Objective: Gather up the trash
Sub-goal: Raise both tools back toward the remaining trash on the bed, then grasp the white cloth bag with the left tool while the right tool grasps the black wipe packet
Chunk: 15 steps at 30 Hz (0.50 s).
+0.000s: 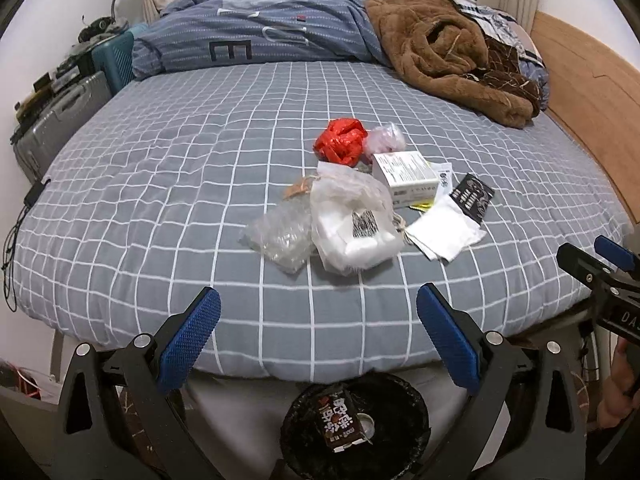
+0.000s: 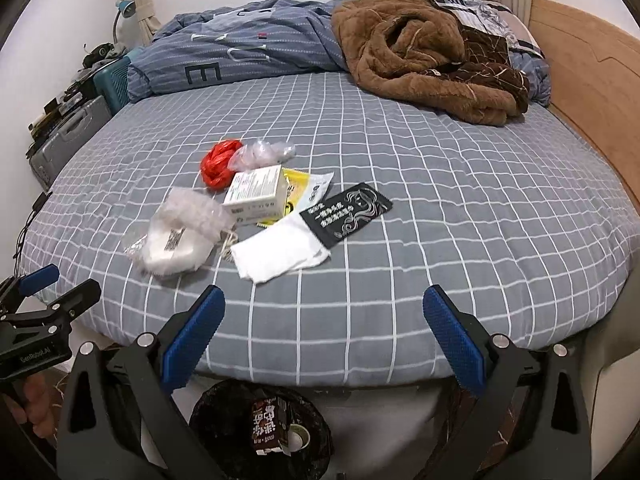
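Bedroom: bed (image 1: 160,208) w/ grey white-checked sheet fills both views; folded blue duvet (image 1: 256,36) and brown fleece blanket (image 1: 448,52) at far side, wooden headboard (image 2: 592,80) on the right.
Trash pile: mid-bed, approx 8 pcs bunched together, most touching or overlapping.
Bin: black-bagged trash bin (image 1: 404,408) on floor at near bed edge, below both grippers; brown drink carton (image 1: 338,418) already inside.
Left gripper (image 1: 318,340): fingers spread wide, holding nothing, hovering short of the pile.
Right gripper (image 2: 324,344): fingers likewise wide apart, empty, just beside the left one.
Red plastic bag (image 1: 340,140): crumpled ball, light, springy; pinch across the middle.
Clear bags: bubble-wrap pouch (image 1: 280,236) and white poly bag w/ barcode label (image 1: 356,232); probably slippery, near weightless; grab a bunched fold, not a flat face.
Small white box (image 1: 404,172): stiff card, likely light; squeeze across 2 opposite sides, gently, may crush.
White tissue (image 2: 280,252): limp, lies flat on soft sheet; take the raised edge or risk pinching the sheet too.
Black printed sachet (image 2: 346,212): thin, flat, slick; hardest pick, go for a corner overhanging the tissue.
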Motion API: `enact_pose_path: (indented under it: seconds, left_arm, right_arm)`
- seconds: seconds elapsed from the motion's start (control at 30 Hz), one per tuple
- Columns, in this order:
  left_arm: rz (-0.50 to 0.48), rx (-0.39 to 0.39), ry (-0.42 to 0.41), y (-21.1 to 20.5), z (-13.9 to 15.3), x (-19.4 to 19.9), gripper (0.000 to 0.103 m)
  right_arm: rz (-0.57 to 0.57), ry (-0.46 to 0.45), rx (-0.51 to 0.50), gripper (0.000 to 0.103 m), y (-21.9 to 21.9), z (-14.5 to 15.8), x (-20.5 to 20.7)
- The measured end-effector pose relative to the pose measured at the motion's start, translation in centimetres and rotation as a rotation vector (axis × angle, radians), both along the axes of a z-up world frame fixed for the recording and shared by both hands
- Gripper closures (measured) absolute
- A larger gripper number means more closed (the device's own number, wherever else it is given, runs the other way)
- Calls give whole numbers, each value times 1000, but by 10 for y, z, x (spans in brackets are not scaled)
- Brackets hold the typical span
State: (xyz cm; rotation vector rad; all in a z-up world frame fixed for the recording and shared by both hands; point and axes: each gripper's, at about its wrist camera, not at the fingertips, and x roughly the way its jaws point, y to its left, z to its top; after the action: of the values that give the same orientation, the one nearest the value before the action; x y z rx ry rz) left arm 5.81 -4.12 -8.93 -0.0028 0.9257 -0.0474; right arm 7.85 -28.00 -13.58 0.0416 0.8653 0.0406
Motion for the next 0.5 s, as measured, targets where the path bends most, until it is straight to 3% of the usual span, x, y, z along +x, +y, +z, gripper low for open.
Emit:
enact_pose_path:
  seconds: [0.5]
  left_arm:
    - [-22,-3,77,-15,-27,72,11]
  right_arm:
    - [-36,81,10,11,-26,-32,92]
